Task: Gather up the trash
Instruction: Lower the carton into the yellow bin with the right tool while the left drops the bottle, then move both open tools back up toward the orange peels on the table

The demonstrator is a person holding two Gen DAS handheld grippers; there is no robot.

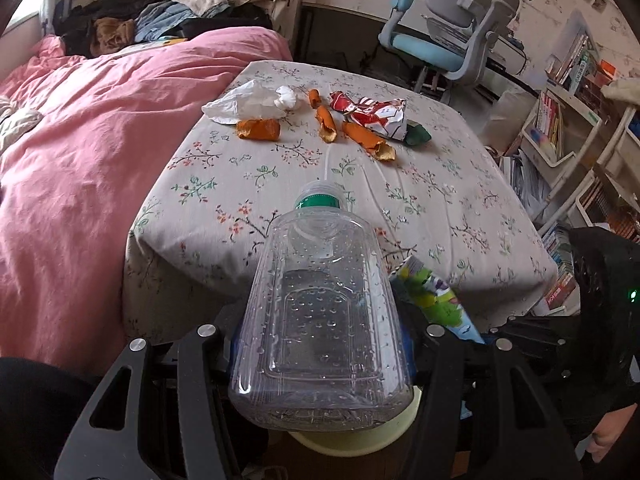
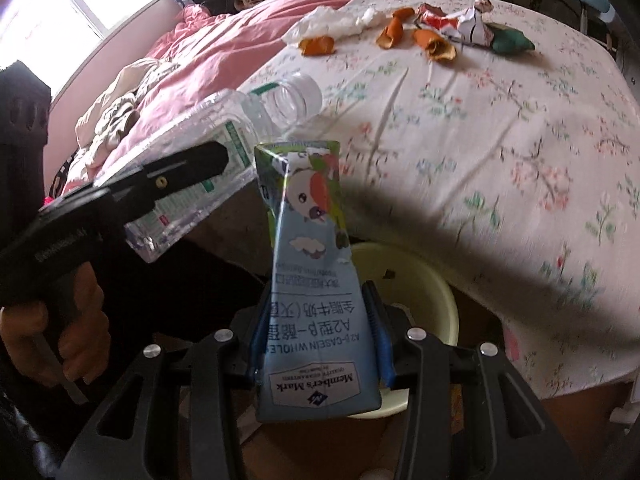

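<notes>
bin [image 1: 348, 442]: mostly hidden under clear bottle [image 1: 320, 320] | milk carton [image 1: 436, 300]: lower part behind bottle | tablecloth [image 2: 520, 200]: near edge motion-blurred | bottle label print [image 2: 232, 140]: unreadable

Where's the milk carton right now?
The milk carton is clamped in the right gripper, above the pale yellow bin at the table's near edge, right of the clear bottle.
</notes>
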